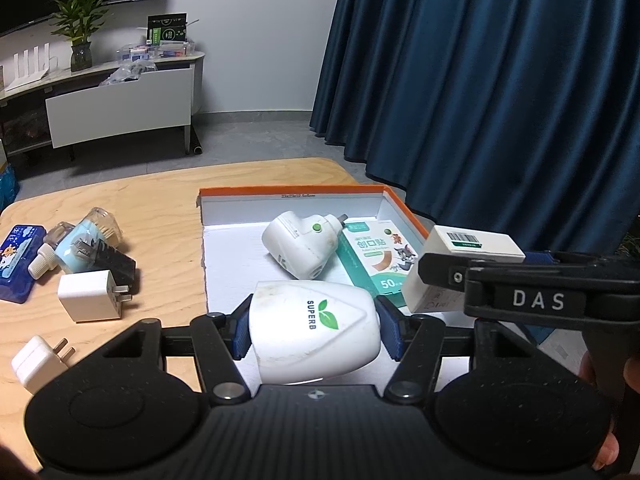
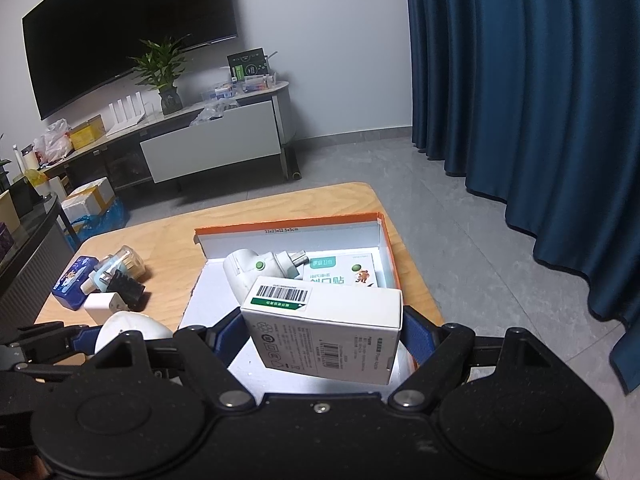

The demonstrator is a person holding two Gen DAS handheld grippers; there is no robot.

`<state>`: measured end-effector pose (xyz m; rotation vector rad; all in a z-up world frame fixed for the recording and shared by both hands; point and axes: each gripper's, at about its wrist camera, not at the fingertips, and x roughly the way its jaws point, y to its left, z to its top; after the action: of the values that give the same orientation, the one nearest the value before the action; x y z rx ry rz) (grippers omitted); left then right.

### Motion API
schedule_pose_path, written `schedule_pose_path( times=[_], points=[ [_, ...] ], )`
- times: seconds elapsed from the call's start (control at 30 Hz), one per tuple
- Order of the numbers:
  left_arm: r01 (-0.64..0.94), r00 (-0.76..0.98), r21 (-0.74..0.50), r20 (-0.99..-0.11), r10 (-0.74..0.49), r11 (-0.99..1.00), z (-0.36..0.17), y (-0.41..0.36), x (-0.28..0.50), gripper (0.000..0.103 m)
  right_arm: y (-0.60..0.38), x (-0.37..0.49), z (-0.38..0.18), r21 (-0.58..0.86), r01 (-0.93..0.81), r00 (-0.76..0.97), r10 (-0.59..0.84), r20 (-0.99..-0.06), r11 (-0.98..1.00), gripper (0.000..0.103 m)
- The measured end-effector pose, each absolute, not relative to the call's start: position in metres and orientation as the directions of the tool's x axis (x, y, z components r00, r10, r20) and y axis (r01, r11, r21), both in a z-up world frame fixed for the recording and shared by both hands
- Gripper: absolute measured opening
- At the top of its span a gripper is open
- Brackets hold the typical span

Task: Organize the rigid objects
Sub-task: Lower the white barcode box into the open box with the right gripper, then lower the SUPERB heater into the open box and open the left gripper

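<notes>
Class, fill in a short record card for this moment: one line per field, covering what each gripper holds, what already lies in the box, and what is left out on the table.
Left gripper: shut on white egg-shaped SUPERB plug-in device
Right gripper: shut on white cardboard carton with barcode label
Container: shallow orange-edged white cardboard box on light wooden table
Already in box: white plug-in device with green button; teal plaster packet
On table, left of box: blue tin, white square charger, white two-pin plug
</notes>
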<state>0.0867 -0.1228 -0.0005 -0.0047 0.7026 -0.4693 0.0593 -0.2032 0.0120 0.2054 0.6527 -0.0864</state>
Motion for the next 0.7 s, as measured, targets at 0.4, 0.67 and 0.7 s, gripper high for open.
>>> schedule_pose_path(
  times=[0.4, 0.67, 0.7],
  points=[
    [0.419, 0.654, -0.155, -0.632, -0.416, 0.895, -0.004, -0.126, 0.095, 0.061, -0.211, 0.061, 0.010, 0.171, 0.175, 0.791, -0.035, -0.611, 0.970, 0.098],
    [0.446, 0.631, -0.174, -0.635, -0.446, 0.878, -0.006, -0.140, 0.109, 0.061, -0.221, 0.055, 0.021, 0.193, 0.209, 0.820, -0.064, -0.569, 0.959, 0.098],
    [0.446, 0.630, -0.182, -0.631, -0.452, 0.876, -0.005, -0.141, 0.111, 0.064, -0.221, 0.055, 0.022, 0.194, 0.208, 0.821, -0.063, -0.567, 0.959, 0.098]
  ],
)
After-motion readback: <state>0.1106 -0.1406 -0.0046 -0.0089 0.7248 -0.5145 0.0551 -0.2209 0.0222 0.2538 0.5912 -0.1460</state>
